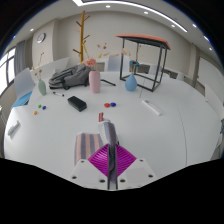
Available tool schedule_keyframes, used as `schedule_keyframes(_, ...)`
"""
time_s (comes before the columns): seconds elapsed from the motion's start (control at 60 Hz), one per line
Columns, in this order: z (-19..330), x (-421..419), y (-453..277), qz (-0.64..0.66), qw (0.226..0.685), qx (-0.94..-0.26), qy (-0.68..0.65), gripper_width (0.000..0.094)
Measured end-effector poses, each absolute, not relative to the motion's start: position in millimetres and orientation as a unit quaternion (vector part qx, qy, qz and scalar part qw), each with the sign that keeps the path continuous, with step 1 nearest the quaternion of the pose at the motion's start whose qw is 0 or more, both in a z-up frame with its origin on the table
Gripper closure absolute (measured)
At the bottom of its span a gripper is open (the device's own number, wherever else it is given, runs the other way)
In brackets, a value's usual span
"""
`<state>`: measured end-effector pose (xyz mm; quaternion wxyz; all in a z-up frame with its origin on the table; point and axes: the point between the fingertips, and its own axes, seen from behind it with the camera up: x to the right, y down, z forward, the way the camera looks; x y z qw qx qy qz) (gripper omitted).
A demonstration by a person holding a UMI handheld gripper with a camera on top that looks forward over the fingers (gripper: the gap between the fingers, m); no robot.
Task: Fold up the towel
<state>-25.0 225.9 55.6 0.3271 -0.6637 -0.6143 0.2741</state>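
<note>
A striped towel (86, 149) with orange, grey and white bands lies on the white table (170, 125), just left of and ahead of my fingers. My gripper (113, 168) is at the table's near edge, its magenta pads pressed together on a thin fold of the towel. A corner of the towel (107, 131) sticks up just beyond the fingertips. The part of the towel under the fingers is hidden.
Beyond the towel lie a black box (77, 103), a pink cup (96, 81), a grey bag (65, 77), small coloured discs (110, 100) and a white bar (150, 107). A blue vase (131, 83) and a black frame stand (146, 60) are farther back right.
</note>
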Motion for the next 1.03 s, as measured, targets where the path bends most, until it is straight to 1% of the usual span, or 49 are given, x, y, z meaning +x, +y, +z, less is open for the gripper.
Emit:
schedule_keyframes(0.017, 49.7, -25.2, 229.2, 0.268, 0.326, -0.665, -0.616, 0.0797)
schedule_keyframes(0.033, 43.9, -24.8, 231.0, 0.263, 0.325, -0.665, -0.618, 0.0692)
schedule_keyframes(0.05, 38.8, -23.7, 232.0, 0.259, 0.322, -0.666, -0.621, 0.0538)
schedule_keyframes(0.067, 34.9, -21.6, 233.2, 0.253, 0.320, -0.667, -0.624, 0.0349)
schedule_keyframes(0.083, 33.3, -19.0, 235.5, 0.247, 0.320, -0.667, -0.626, 0.0135)
schedule_keyframes(0.1, 34.1, -17.5, 237.0, 0.243, 0.321, -0.667, -0.627, 0.0088)
schedule_keyframes(0.117, 37.9, -16.1, 239.4, 0.242, 0.325, -0.666, -0.627, 0.0134)
schedule_keyframes(0.133, 42.0, -14.1, 241.6, 0.240, 0.330, -0.665, -0.625, 0.0157)
schedule_keyframes(0.15, 43.0, -11.6, 241.6, 0.241, 0.334, -0.665, -0.623, 0.0159)
schedule_keyframes(0.2, 60.3, 0.6, 239.1, 0.247, 0.339, -0.664, -0.619, 0.0079)
schedule_keyframes(0.217, 66.7, 5.2, 238.6, 0.248, 0.339, -0.665, -0.617, 0.0073)
schedule_keyframes(0.267, 86.9, 22.2, 232.3, 0.252, 0.336, -0.670, -0.612, 0.0095)
schedule_keyframes(0.35, 127.9, 50.2, 211.5, 0.261, 0.330, -0.676, -0.605, 0.0087)
schedule_keyframes(0.483, 185.4, 96.9, 189.9, 0.252, 0.350, -0.675, -0.598, 0.0085)
schedule_keyframes(0.55, 200.3, 109.0, 183.1, 0.241, 0.366, -0.672, -0.597, 0.0085)
schedule_keyframes(0.617, 211.1, 116.1, 171.7, 0.237, 0.379, -0.663, -0.600, 0.0084)
schedule_keyframes(0.667, 217.6, 120.5, 162.4, 0.247, 0.379, -0.658, -0.602, 0.0084)
schedule_keyframes(0.75, 215.7, 127.5, 153.7, 0.261, 0.353, -0.680, -0.587, 0.0085)
schedule_keyframes(0.9, 216.9, 129.1, 160.5, 0.246, 0.369, -0.676, -0.588, 0.0084)
schedule_keyframes(1.033, 213.8, 129.0, 152.0, 0.248, 0.363, -0.668, -0.601, 0.0083)
